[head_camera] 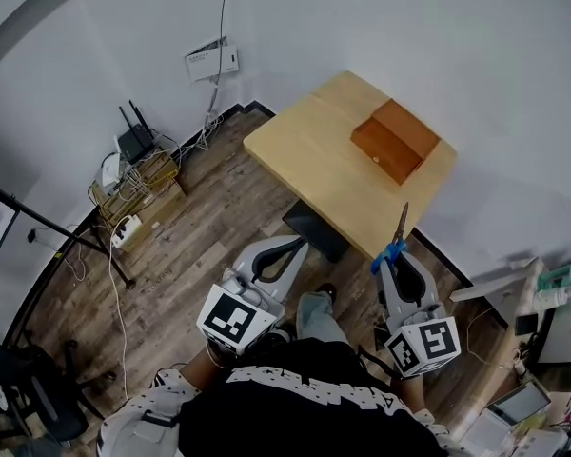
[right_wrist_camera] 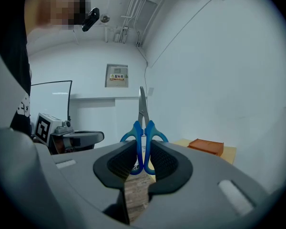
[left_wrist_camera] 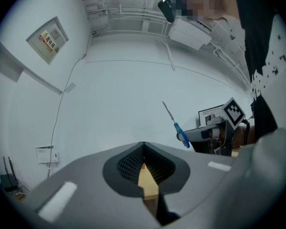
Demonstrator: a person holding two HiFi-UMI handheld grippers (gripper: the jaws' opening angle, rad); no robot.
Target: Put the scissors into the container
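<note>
We clamp the scissors (right_wrist_camera: 142, 109) by the handles in the right claw (right_wrist_camera: 143, 149); the left claw (left_wrist_camera: 143, 149) is together, empty. The scissors may swivel and miss the box (head_camera: 395, 141).

Head view steeply overhead, gripper views tilted upward, table (head_camera: 305, 150) seemingly shared

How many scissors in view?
1. The scissors sit in the right hand-held gripper, gripped at the blue handles, blades pointing away. None lie on the table; the inside of the box is not visible.
</note>
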